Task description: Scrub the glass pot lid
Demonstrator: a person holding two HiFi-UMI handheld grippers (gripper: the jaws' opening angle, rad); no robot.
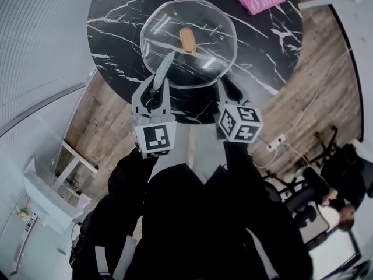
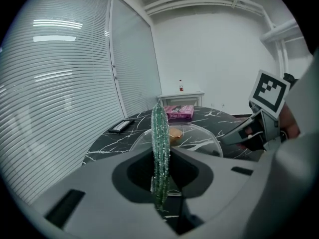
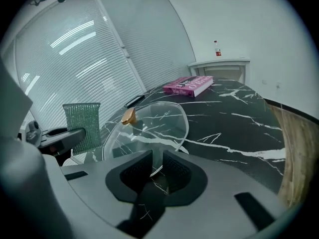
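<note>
Right gripper view: right gripper (image 3: 155, 169) fingers clamp glass lid (image 3: 149, 126) rim; left gripper (image 2: 160, 182) grasps green scrubber (image 2: 160, 133); marble worktop (image 3: 234, 128), window blinds (image 3: 75, 54).

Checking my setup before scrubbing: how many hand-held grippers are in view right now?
2. The left hand-held gripper is at the table's near edge, shut on the green scrub cloth. The right hand-held gripper is beside it, clamped on the glass lid's rim. None appears hidden.
</note>
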